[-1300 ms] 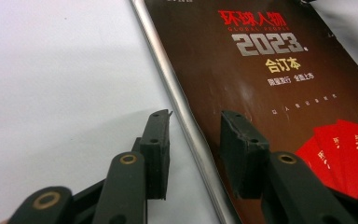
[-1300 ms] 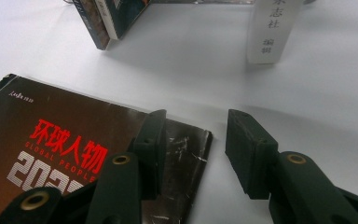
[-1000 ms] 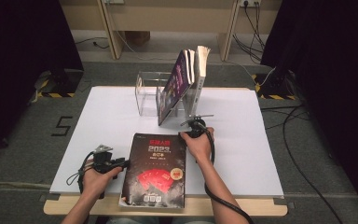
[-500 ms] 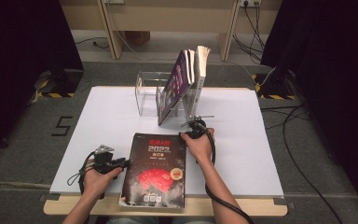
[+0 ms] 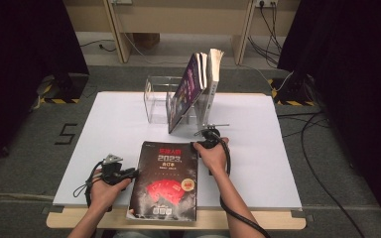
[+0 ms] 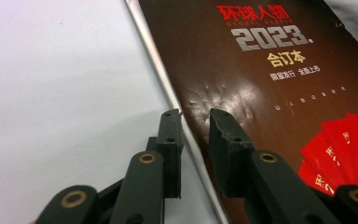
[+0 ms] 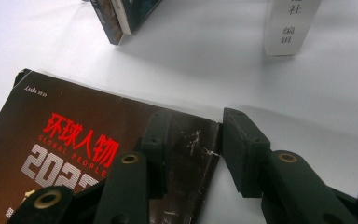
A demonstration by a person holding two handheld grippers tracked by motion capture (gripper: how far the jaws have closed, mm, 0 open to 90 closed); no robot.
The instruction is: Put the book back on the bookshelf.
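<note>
A dark book [image 5: 166, 183] with red fans and "2023" on its cover lies flat at the table's front edge. My left gripper [image 5: 131, 173] is at the book's left edge. In the left gripper view its jaws [image 6: 195, 119] straddle that edge of the book [image 6: 270, 93], one over the white table and one over the cover. A gap shows, and they have just been closing. My right gripper [image 5: 198, 145] is at the far right corner. Its jaws [image 7: 193, 119] straddle the corner of the book [image 7: 74, 154], also just closing, not pressing.
A clear acrylic rack [image 5: 158, 99] stands at the table's back middle, with a dark book [image 5: 191, 89] and a white book [image 5: 213, 64] leaning beside it. The white table top [image 5: 278, 163] lies bare to the right. Cables run across the floor at the right.
</note>
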